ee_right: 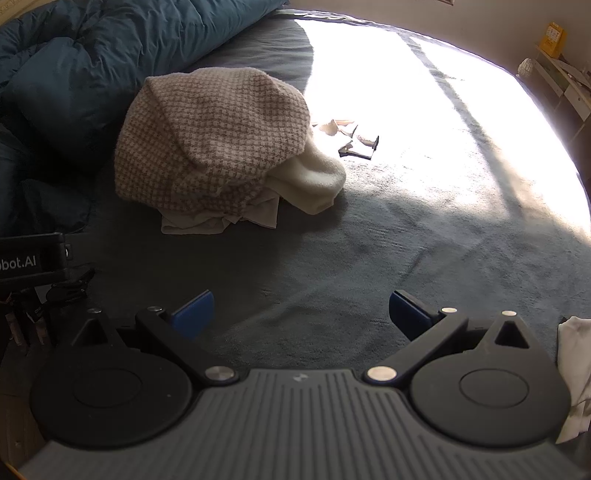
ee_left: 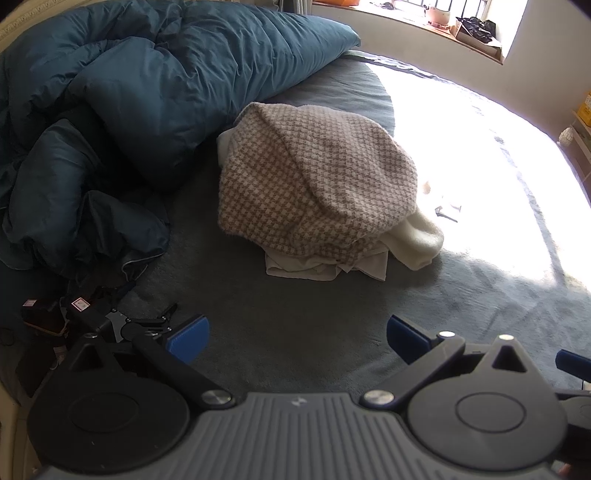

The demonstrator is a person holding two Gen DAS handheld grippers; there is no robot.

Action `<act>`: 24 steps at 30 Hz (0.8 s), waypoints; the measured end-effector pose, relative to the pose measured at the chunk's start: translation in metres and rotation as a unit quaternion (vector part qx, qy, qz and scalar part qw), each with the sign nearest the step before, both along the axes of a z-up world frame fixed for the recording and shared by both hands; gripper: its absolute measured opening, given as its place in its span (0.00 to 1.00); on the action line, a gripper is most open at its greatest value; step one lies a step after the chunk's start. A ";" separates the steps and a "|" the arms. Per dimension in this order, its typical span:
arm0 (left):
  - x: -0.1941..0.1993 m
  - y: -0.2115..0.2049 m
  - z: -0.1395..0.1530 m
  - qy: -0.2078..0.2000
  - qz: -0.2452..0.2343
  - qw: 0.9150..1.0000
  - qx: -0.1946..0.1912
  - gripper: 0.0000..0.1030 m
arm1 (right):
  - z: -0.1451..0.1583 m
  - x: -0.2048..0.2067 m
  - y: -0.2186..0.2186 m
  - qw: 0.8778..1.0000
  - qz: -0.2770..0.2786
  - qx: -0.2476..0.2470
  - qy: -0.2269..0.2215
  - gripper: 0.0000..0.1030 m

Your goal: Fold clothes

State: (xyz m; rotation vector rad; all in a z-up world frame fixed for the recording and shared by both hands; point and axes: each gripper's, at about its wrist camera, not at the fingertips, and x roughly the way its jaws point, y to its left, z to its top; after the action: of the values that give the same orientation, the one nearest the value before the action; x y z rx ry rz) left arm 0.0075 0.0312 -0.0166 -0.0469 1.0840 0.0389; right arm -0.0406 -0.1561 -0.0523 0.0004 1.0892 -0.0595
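Observation:
A pile of clothes lies on the grey bed cover. On top is a beige-and-white houndstooth garment. Under it lie a cream fleece piece and thin white fabric. My left gripper is open and empty, well short of the pile. My right gripper is also open and empty, near the bed's front. In the right wrist view, a white cloth hangs at the right edge.
A rumpled teal duvet fills the left and back of the bed. Small light scraps lie in the sun patch right of the pile. Dark equipment sits at the bed's left edge. A windowsill is behind.

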 end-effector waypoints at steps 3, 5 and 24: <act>0.006 0.002 -0.006 -0.001 -0.001 1.000 0.001 1.00 | -0.007 0.005 -0.003 1.000 0.003 0.002 -0.007 0.99; 0.014 0.004 -0.016 -0.008 -0.005 1.000 0.000 1.00 | -0.015 0.010 -0.006 1.000 0.008 0.006 -0.024 0.99; 0.161 0.017 -0.153 -0.128 -0.097 0.982 -0.095 0.81 | -0.172 0.186 -0.081 0.927 -0.052 0.353 -0.116 0.98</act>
State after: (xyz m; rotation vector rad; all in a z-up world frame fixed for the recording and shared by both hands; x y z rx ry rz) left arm 0.1685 0.0478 -0.1698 -0.1148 0.8270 -0.2400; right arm 0.1452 -0.2372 -0.2247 0.6994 0.8229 0.2370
